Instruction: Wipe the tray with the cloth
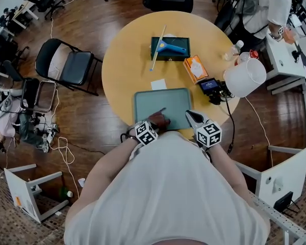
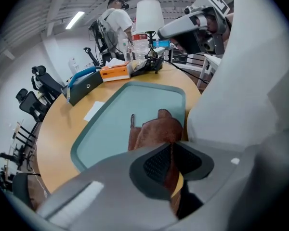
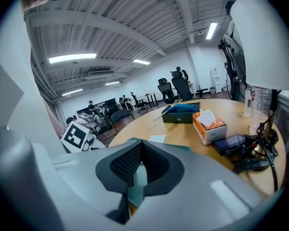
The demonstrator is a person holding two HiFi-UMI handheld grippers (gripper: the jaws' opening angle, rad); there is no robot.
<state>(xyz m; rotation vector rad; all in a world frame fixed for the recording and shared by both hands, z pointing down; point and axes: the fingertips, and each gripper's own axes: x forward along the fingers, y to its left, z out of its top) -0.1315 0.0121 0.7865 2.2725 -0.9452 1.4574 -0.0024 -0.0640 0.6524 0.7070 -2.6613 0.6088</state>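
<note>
left hand-held gripper point(image 2: 172, 163) — jaws clamped on brown cloth point(image 2: 156, 131) | cloth lies on teal tray point(image 2: 118, 119) | tray on round table point(image 2: 62, 129)

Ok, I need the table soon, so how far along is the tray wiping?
Done: the left tongs are shut on the brown cloth, which lies on the tray near its front edge. In hand: the right tongs seem to pinch the tray's near right corner, steadying it. Left: most of the tray lies beyond the cloth; whether any was wiped does not show.
</note>
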